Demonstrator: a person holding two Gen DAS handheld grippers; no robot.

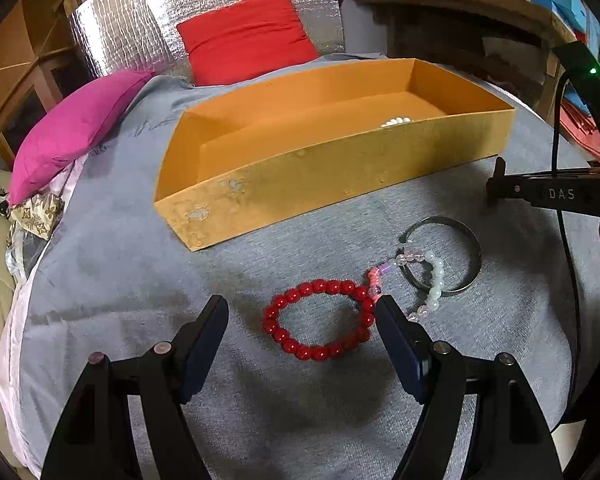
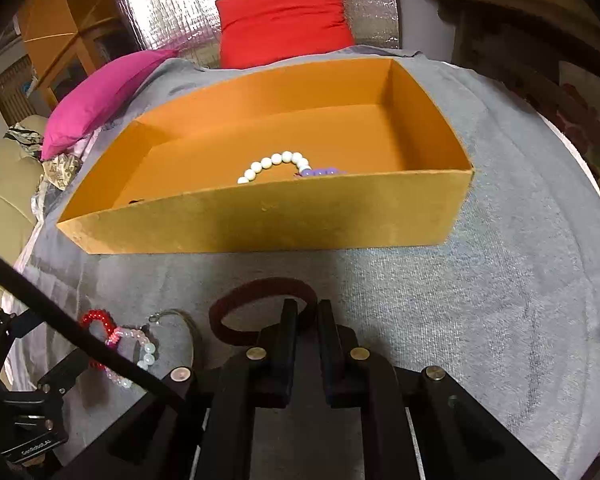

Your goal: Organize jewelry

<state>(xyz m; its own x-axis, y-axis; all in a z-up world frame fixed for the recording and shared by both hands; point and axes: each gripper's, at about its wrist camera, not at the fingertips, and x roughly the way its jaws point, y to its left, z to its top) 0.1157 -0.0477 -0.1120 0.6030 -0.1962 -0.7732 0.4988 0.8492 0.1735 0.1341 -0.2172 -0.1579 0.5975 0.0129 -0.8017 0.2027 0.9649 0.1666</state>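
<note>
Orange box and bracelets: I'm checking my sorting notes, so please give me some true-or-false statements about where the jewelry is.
1. The red bead bracelet lies inside the orange box. False: it lies on the grey cloth, in front of the box, between the open fingers of the left gripper.
2. A white bead bracelet is in the box. True.
3. The right gripper is closed on a dark red ring bracelet. True.
4. The metal bangle lies apart from all other jewelry. False: a pale bead bracelet lies across it.
5. The box has a lid on. False: it is open-topped.
</note>
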